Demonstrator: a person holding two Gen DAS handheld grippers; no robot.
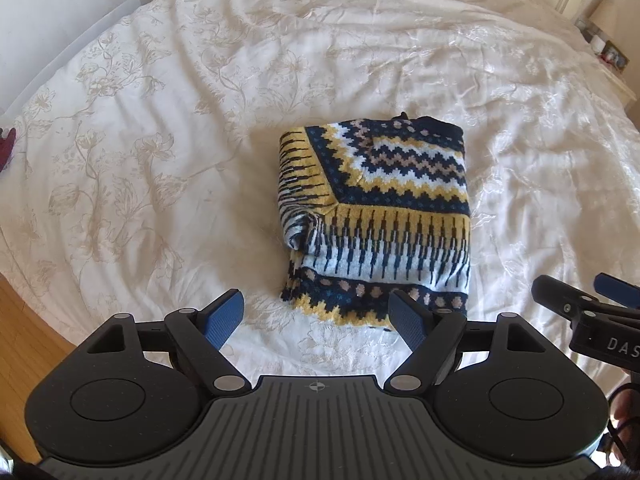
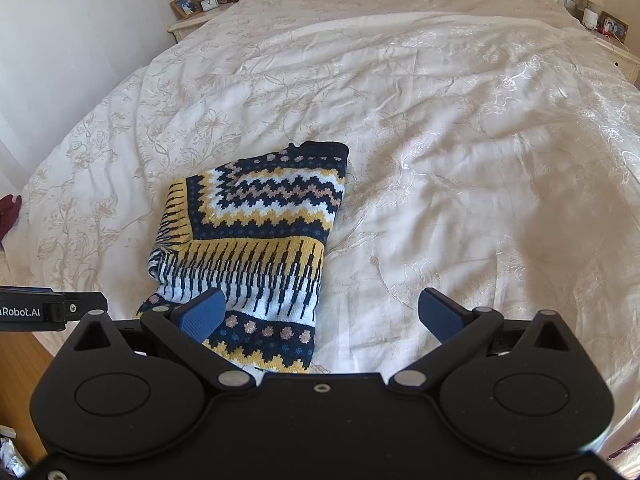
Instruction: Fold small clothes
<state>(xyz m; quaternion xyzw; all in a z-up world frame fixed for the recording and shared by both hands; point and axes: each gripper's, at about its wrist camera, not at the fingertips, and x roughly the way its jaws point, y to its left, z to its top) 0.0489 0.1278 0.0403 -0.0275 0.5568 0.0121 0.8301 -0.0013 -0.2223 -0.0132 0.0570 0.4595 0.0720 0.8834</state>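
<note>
A dark red cloth (image 1: 7, 148) lies at the bed's left edge; the left hand-held gripper (image 1: 316, 318) hangs released before the folded knit sweater (image 1: 376, 216), mid-bed on the wrinkled floral duvet (image 1: 160, 120); the right hand-held gripper (image 2: 320, 314) gapes beside wide bare bedding

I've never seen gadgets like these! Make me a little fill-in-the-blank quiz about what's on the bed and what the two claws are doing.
1. The patterned knit sweater lies ____ into a compact bundle on the bedspread.
2. Both the left claw and the right claw have their jaws ____.
3. Neither claw holds anything; the sweater rests on the ____.
4. At the bed's left edge lies a small ____-coloured cloth.

Missing words: folded; open; bedspread; red
</note>
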